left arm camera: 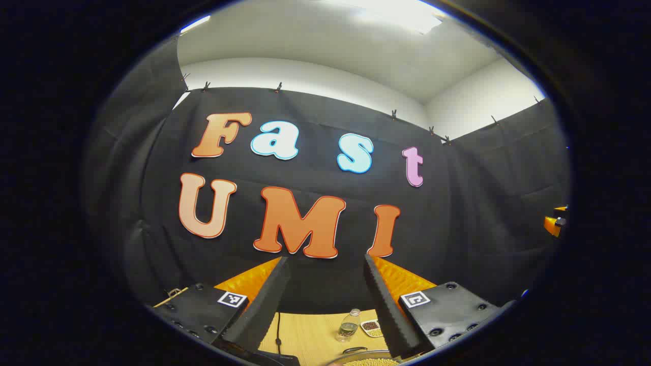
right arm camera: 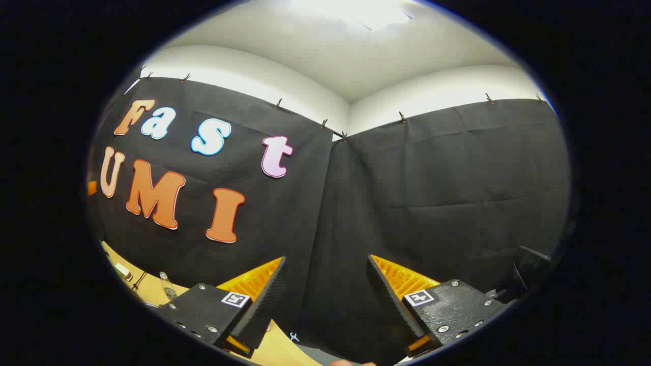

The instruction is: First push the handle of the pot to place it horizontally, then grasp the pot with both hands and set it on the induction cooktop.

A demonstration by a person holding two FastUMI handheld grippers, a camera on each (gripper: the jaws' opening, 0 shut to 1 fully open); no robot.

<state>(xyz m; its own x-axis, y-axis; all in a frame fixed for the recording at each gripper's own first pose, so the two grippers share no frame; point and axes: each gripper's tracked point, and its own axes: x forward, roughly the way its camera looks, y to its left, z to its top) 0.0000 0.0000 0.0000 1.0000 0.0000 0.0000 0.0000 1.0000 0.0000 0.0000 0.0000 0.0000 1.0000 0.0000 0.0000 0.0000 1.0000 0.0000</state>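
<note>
A: Start with your own tongs. What do you have?

B: Your left tongs [left arm camera: 325,305] stand apart with nothing between the fingers, and they point up at the booth wall rather than down at the work. Your right tongs [right arm camera: 325,305] are the same: fingers apart, nothing held, aimed high at the corner of the wall.

A: Where does the pot lie from them?

B: Below and just ahead of the left tongs. In the left gripper view a curved metal rim [left arm camera: 358,354] shows at the very bottom edge, with what looks like pale beans inside. I take that for the pot, though too little shows to be sure. Its handle is cut off, so you cannot tell which way its long axis runs. In the right gripper view the wooden bench [right arm camera: 282,351] shows beneath the fingers, with no rim to make out.

A: Which hand is nearer, then?

B: The left, by my judgement. Tip both tongs down before you push anything; neither has touched the pot.

A: And the count?

B: One pot rim. Beyond the left tongs stand one clear bottle [left arm camera: 349,325] and one small dish [left arm camera: 371,328] of beans just beside it. One dark cable [left arm camera: 278,333] runs across the bench. A dark edge under the left finger may be the cooktop; I can't say.
</note>
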